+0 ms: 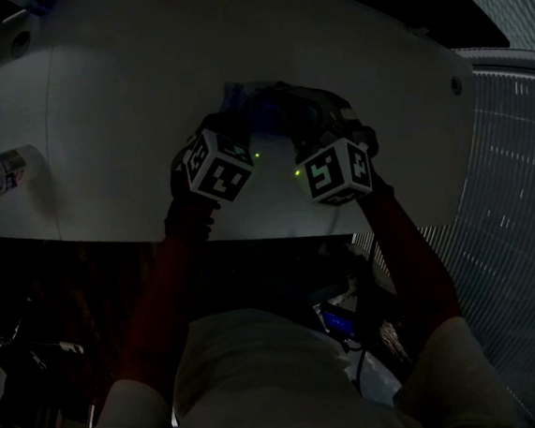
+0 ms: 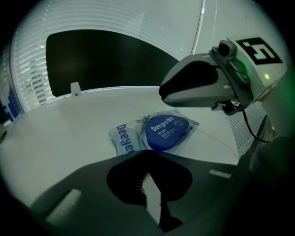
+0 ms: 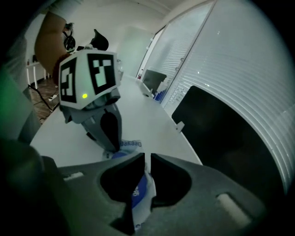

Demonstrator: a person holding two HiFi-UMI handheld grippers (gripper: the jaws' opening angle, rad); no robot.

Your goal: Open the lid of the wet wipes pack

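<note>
Lying flat, wipes pack [image 2: 124,140]; lid [image 2: 167,132] toward right gripper [image 2: 162,92].

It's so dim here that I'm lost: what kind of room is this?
Probably an office or meeting room: a long white table, slatted blinds along the wall, and a wet wipes pack lying on the table.

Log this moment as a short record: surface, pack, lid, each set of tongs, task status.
surface: white table
pack: wet wipes pack, lying flat on the table
lid: blue lid, closed, flat on the pack
left tongs: jaws together, tips at the pack's near edge; whether they pinch it cannot be told
right tongs: above the lid, jaws slightly apart, holding nothing
task status: lid not yet opened
</note>
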